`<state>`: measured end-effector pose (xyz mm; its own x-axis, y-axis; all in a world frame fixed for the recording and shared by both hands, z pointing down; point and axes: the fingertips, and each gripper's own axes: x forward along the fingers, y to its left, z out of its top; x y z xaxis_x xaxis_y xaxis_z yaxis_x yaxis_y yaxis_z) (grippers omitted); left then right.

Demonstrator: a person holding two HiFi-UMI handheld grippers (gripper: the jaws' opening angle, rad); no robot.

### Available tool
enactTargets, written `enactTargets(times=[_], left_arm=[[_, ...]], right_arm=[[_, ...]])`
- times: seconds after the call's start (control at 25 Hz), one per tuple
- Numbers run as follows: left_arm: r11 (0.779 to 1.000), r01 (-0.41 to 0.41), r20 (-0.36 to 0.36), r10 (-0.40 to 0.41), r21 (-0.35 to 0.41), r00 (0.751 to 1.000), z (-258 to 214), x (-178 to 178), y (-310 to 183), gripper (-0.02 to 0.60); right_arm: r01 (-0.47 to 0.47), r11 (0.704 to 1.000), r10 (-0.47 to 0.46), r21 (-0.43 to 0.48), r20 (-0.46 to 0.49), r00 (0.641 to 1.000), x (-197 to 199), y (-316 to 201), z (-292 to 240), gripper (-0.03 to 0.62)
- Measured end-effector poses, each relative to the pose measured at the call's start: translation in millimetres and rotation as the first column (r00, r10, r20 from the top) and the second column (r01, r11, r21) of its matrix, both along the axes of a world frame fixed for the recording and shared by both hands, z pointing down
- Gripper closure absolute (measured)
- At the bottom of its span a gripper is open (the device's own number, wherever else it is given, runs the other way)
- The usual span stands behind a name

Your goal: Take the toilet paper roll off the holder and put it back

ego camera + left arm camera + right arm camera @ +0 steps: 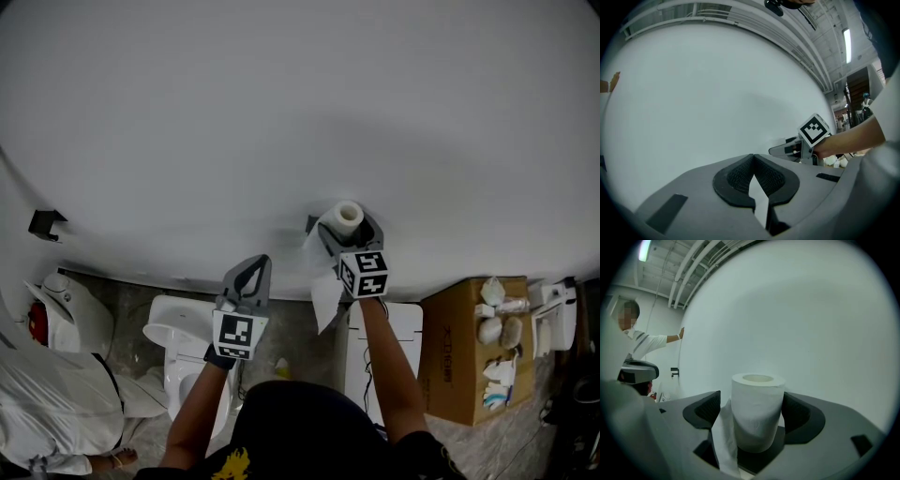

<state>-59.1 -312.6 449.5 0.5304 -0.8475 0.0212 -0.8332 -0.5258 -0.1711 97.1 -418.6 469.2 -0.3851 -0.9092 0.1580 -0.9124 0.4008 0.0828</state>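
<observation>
against the wall (811, 324), toilet paper roll (757, 423) stands upright between right gripper (751, 411) jaws, spread, not squeezing. light, soft, crushable: grip mid-body gently. left gripper (753, 176) jaws closed, empty.

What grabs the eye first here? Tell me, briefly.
The white toilet paper roll stands upright between the right gripper's open jaws, close to the bare white wall, with a loose sheet hanging at its left. The left gripper, jaws together and empty, points at the wall alongside. A toilet sits below.
</observation>
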Motion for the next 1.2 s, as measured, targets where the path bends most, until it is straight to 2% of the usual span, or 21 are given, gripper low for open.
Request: enactTargets(times=[0.72,0.8,1.2], left_arm=[[1.0,0.015,-0.009,-0.015,-0.01,1.0,2,-9,7,0.563],[1.0,0.018,-0.011,-0.018,-0.011,1.0,2,-10,6,0.563],[1.0,0.016,-0.009,-0.016,-0.009,1.0,1,-9,11,0.563]], right_arm=[[-0.025,1.0,0.025,0.0,-0.014,1.0,3,0,1,0.283],[-0.024,1.0,0.024,0.0,-0.015,1.0,4,-2,1,0.306],[-0.01,1.0,0.01,-0.007,-0.04,0.999,4,1,-1,0.299]])
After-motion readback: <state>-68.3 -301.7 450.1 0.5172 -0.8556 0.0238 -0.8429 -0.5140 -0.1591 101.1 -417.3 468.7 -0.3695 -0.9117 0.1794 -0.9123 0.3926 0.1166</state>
